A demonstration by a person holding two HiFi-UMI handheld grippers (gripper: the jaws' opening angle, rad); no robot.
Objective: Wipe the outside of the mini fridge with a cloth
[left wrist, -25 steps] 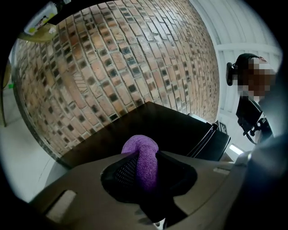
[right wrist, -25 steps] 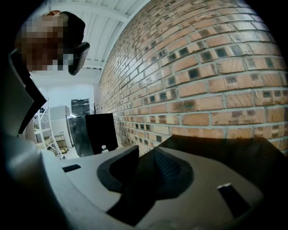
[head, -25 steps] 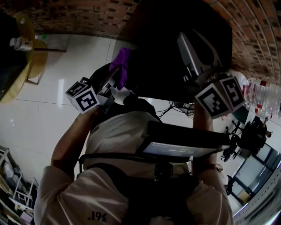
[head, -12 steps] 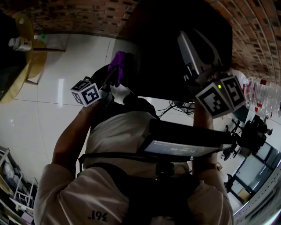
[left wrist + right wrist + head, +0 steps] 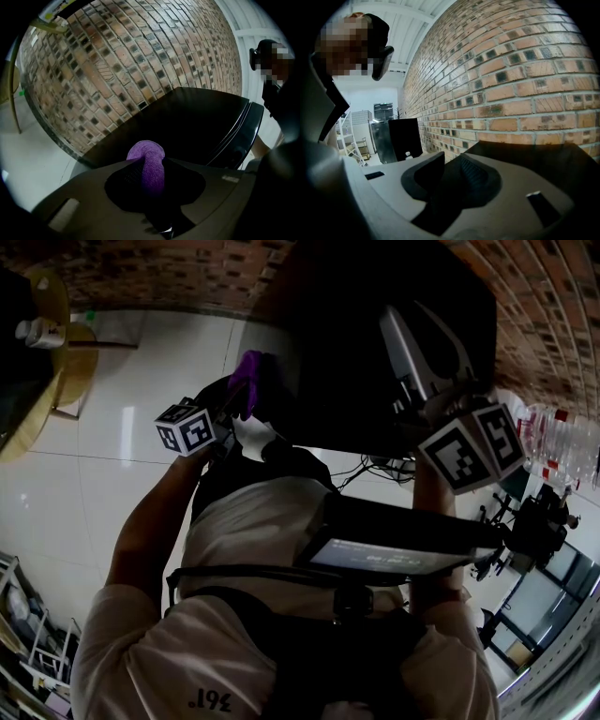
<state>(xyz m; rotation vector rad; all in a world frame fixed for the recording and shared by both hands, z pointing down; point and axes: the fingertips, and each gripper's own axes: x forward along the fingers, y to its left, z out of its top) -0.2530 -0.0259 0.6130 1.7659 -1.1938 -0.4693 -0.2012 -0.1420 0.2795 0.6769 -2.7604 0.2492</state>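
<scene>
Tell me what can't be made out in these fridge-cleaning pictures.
- Head view: the mini fridge is a dark, featureless mass. Its door and any dirt are lost in shadow.
- Left gripper view: the left gripper covers the lower part of the purple cloth, so contact with the fridge cannot be told.
- Head view: the bottles are cut off by the right edge, and their labels are too small to read.

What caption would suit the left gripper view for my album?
Left claw clamps a purple cloth facing the black mini fridge, brick wall behind.
</scene>
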